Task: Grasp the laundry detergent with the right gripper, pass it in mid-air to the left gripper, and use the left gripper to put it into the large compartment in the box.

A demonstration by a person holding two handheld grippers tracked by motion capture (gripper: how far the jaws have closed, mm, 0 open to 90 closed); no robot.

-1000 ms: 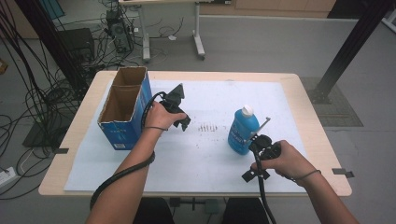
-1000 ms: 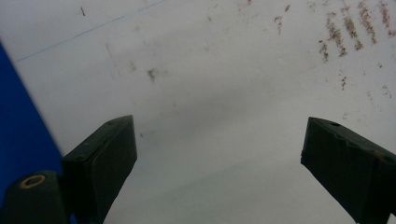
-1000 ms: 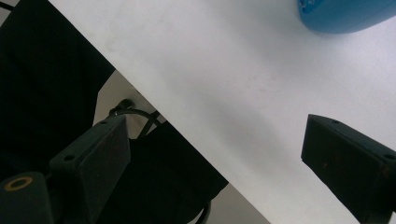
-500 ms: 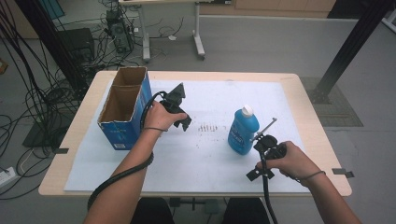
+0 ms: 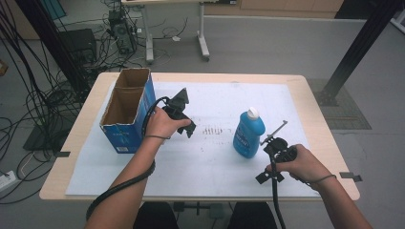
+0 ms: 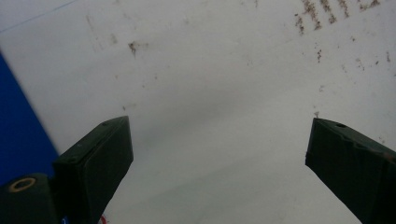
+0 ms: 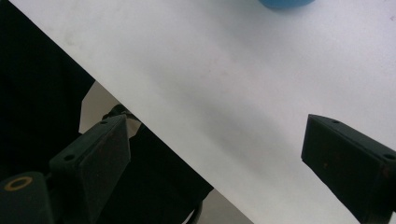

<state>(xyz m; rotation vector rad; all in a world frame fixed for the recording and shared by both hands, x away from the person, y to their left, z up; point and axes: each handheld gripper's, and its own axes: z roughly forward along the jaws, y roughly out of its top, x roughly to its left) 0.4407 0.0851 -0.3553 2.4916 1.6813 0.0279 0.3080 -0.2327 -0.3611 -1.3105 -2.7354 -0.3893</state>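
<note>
Meanwhile my left gripper (image 6: 219, 154) had just been opening, its jaws wide and empty beside the box (image 5: 125, 110); my right gripper (image 7: 215, 154) stood wide near the bottle (image 5: 248, 134).

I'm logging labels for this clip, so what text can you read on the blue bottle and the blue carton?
Blue bottle: white print on its label, too blurred to read.
Blue carton: small white mark on its near face, too small to read.
No other text shows.
</note>
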